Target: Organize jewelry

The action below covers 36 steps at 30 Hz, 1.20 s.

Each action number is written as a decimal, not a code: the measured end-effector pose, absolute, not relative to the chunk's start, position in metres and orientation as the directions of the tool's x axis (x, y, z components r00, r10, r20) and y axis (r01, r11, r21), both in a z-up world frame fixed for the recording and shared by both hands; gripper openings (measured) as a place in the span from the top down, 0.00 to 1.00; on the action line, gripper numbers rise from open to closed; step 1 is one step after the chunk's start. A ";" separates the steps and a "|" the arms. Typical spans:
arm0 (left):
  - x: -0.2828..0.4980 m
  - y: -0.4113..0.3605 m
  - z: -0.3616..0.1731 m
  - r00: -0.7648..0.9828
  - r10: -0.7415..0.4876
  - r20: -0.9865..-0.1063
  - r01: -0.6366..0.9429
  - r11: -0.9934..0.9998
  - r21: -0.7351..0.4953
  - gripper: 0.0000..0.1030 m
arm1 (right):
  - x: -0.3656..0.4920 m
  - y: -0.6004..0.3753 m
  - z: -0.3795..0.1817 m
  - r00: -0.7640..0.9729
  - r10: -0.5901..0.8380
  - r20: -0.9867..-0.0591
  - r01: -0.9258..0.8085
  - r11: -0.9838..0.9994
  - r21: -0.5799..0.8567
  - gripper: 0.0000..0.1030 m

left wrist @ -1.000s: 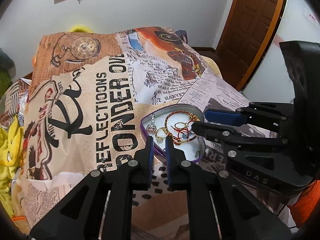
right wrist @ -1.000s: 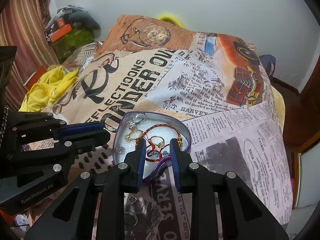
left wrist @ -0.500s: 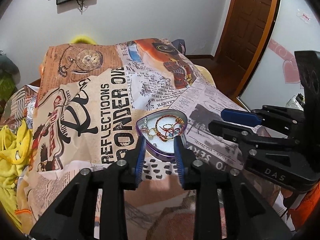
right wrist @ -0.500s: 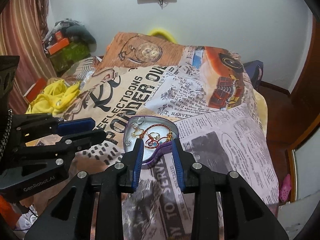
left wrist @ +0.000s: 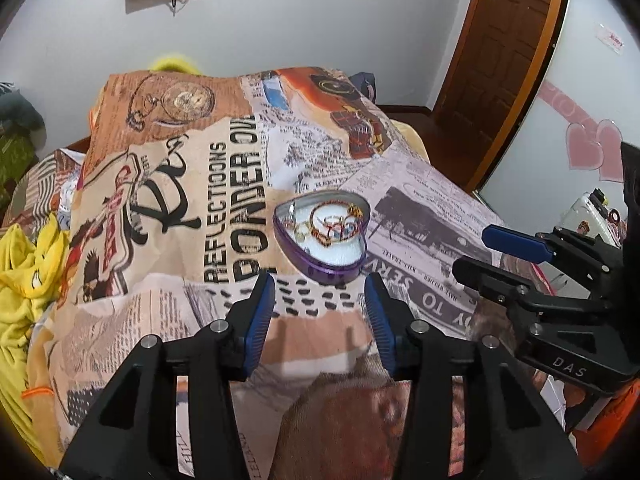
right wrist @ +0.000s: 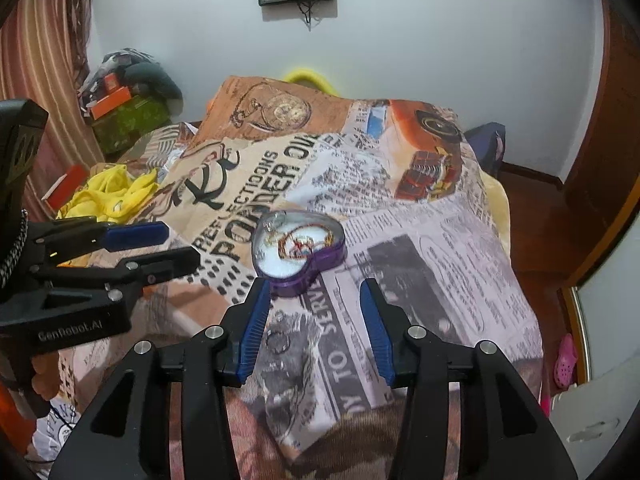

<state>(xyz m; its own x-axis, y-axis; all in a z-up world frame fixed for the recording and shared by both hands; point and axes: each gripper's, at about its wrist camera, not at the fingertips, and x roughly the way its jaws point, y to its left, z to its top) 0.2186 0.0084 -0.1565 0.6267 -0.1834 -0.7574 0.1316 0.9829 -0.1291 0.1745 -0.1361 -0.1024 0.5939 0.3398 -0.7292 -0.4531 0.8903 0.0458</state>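
My left gripper point(left wrist: 320, 312) and right gripper point(right wrist: 312, 316) both gape, empty. Purple heart-shaped metal tin point(left wrist: 322, 268) of tangled jewelry point(left wrist: 332, 228) sits just ahead on the newsprint-patterned blanket point(left wrist: 168, 208). Probably between picks; next, a fine pinch.

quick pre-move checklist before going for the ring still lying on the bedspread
1. Right gripper open: ok.
2. Left gripper open, holds nothing: ok.
3. Loose ring in sight between the right fingers, on the bedspread: ok.
4. Heart tin open and upright, white pad free at its near end: ok.
5. Grippers apart from each other: ok.
6. More jewelry left outside the tin: cannot tell.
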 end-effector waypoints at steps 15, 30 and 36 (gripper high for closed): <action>0.217 -0.001 -0.200 0.537 -0.189 -0.822 0.151 0.980 -0.126 0.56 | 0.174 -0.141 -0.161 0.484 0.289 -0.826 -0.441 0.896 0.055 0.58; 0.220 0.008 -0.208 0.532 -0.182 -0.827 0.138 0.982 -0.127 0.56 | 0.173 -0.107 -0.172 0.425 0.353 -0.834 -0.526 0.846 0.090 0.59; 0.222 0.008 -0.211 0.535 -0.185 -0.824 0.144 0.981 -0.126 0.56 | 0.173 -0.101 -0.176 0.454 0.314 -0.834 -0.537 0.843 0.025 0.81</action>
<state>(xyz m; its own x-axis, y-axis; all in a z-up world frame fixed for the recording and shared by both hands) 0.2222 0.0081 -0.2106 0.5353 -0.1845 -0.8242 0.1443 0.9815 -0.1260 0.1735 -0.1013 -0.1758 0.4537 0.3140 -0.8340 -0.5374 0.8430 0.0251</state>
